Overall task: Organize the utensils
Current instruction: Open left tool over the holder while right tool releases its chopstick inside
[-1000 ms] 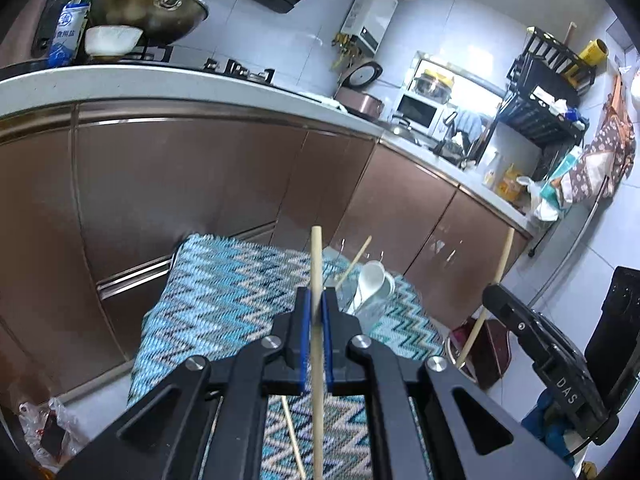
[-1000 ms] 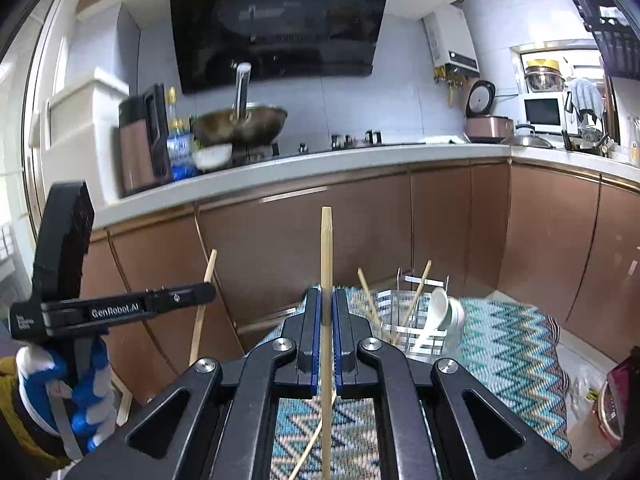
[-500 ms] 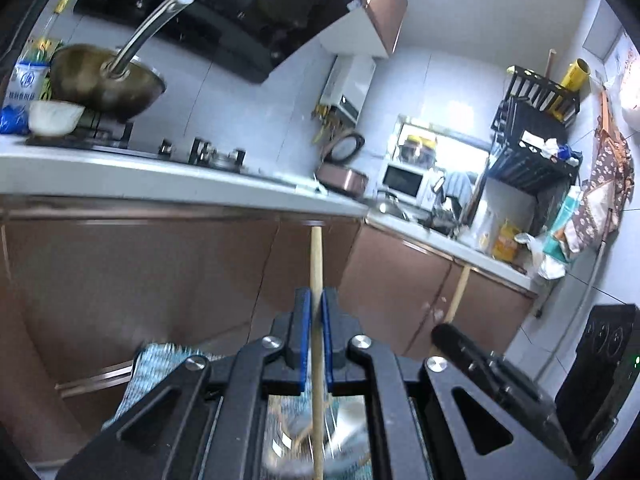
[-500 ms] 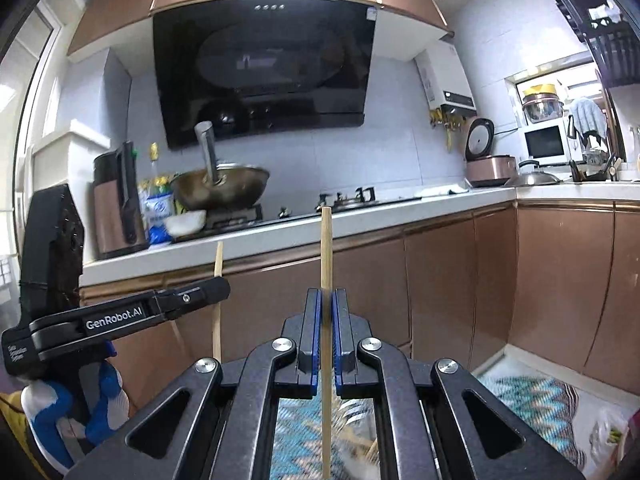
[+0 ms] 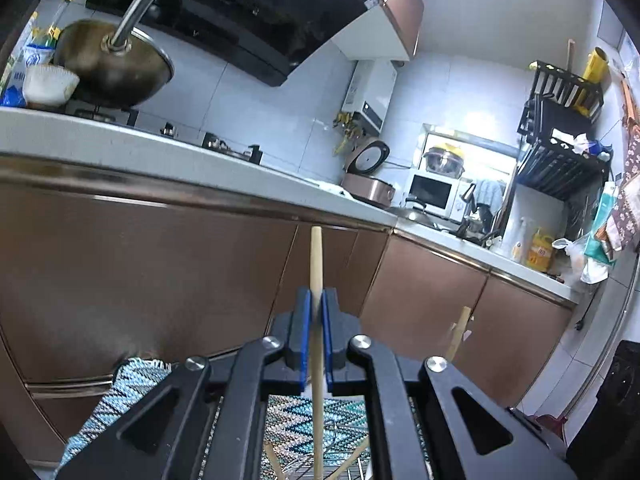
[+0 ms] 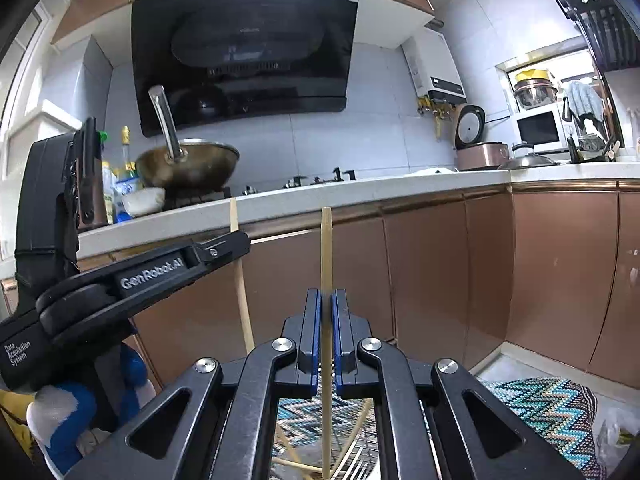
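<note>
Each gripper holds one chopstick upright: the left gripper [image 5: 316, 340] has its blue pads pinched on the left chopstick [image 5: 316, 264], and the right gripper [image 6: 326, 340] is clamped the same way on the right chopstick [image 6: 326, 248]. Both sticks hang over a wire rack [image 6: 360, 456] on the zigzag cloth [image 6: 552, 404], their lower ends down among a few chopsticks already leaning there, so I judge the sorting partly done, with these two still to be let go (how many utensils wait elsewhere cannot be told). In the right view the left gripper [image 6: 224, 246] sits just beside, its stick crossing close by; the two could knock together on release. Brown cabinets [image 5: 160, 272] stand right behind, with a wok [image 6: 188, 166] and rice cooker [image 6: 480, 148] on the counter above, well out of the way.
</note>
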`<state>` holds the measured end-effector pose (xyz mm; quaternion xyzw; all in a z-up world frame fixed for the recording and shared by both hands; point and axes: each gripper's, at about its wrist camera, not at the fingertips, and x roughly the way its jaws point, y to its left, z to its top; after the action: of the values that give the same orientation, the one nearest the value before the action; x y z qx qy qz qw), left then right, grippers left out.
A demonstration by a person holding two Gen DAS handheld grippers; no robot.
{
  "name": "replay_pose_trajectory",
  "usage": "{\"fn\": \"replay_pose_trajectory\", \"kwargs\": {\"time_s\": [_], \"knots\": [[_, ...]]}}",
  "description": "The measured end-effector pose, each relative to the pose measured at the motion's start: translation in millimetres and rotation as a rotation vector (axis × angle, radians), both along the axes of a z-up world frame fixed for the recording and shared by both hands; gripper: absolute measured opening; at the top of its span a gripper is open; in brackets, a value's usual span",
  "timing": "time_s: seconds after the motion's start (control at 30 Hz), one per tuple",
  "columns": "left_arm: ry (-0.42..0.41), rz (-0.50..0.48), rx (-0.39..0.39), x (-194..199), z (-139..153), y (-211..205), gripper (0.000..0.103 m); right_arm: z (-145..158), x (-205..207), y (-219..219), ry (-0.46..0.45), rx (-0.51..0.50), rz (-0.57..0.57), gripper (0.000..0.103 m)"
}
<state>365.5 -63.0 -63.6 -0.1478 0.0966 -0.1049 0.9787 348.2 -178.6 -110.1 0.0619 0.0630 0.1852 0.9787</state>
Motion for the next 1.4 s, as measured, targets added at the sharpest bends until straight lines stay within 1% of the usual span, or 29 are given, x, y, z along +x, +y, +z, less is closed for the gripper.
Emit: {"fn": "replay_pose_trajectory", "kwargs": {"time_s": [0.2,0.37,0.47,0.53,0.6,0.63,0.73,0.8,0.87,0.93,0.97,1.07,1.13,1.2,1.27,1.4], "knots": [[-0.010,0.036,0.017,3,-14,-7,0.005,-9,2,2,0.000,-0.021,-0.006,0.005],[0.017,0.048,-0.003,4,-27,-5,0.007,-18,1,4,0.019,-0.039,-0.012,0.005],[0.028,0.053,-0.005,-2,-27,-3,0.007,-20,-3,3,0.036,-0.034,-0.021,0.006],[0.025,0.046,-0.009,-8,-22,1,0.009,-19,-7,0,0.044,-0.023,-0.028,0.008],[0.015,0.052,-0.009,-17,-16,5,0.013,-16,-12,-1,0.044,-0.015,-0.038,0.018],[0.011,0.054,-0.008,-22,-12,8,0.017,-14,-15,-2,0.042,-0.012,-0.041,0.020],[0.004,0.072,-0.010,-39,1,17,0.025,-5,-29,-5,0.032,-0.001,-0.060,0.023],[0.007,0.087,-0.009,-49,10,23,0.028,2,-38,-5,0.027,0.007,-0.071,0.030],[0.005,0.098,-0.008,-63,21,28,0.031,12,-52,-7,0.017,0.018,-0.082,0.035],[0.002,0.104,-0.006,-80,32,33,0.039,19,-64,-7,0.008,0.022,-0.095,0.037],[0.002,0.110,0.000,-87,37,35,0.039,25,-75,-7,0.000,0.024,-0.104,0.039],[-0.004,0.121,0.013,-115,53,40,0.042,38,-100,-7,-0.013,0.028,-0.125,0.049],[0.003,0.128,0.030,-132,61,44,0.044,45,-113,-8,-0.017,0.033,-0.132,0.051],[0.013,0.135,0.041,-150,68,47,0.047,52,-129,-7,-0.016,0.031,-0.141,0.055],[0.025,0.143,0.060,-166,72,49,0.048,58,-149,-6,-0.022,0.029,-0.153,0.057],[0.035,0.152,0.108,-198,76,49,0.048,62,-176,-6,-0.023,0.027,-0.155,0.065]]}}
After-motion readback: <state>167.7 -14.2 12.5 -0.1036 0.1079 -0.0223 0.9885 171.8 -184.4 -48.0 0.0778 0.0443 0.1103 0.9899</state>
